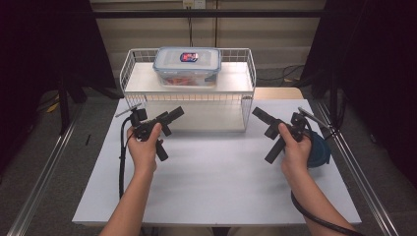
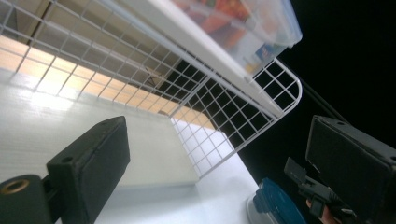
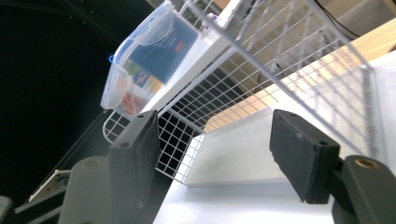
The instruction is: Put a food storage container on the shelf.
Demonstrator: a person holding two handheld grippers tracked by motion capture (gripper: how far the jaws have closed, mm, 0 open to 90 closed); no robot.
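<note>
A clear lidded plastic container (image 1: 187,66) with a blue label and orange contents stands on the top level of a white wire shelf rack (image 1: 147,81) at the back of the table. My left gripper (image 1: 172,120) hovers in front of the rack's left end, open, with nothing between its jaws. My right gripper (image 1: 262,122) hangs in front of the rack's right end, also open and empty. In the left gripper view my left gripper (image 2: 217,126) faces the rack's lower level. In the right gripper view my right gripper (image 3: 212,116) frames the rack (image 3: 280,60), with the container (image 3: 149,60) above.
A blue round object (image 1: 319,150) lies on the white table (image 1: 216,177) at the right edge, partly behind the right hand; the left gripper view shows this blue object (image 2: 273,205) too. The rack's lower level holds a bare white board. Dark curtains flank the table.
</note>
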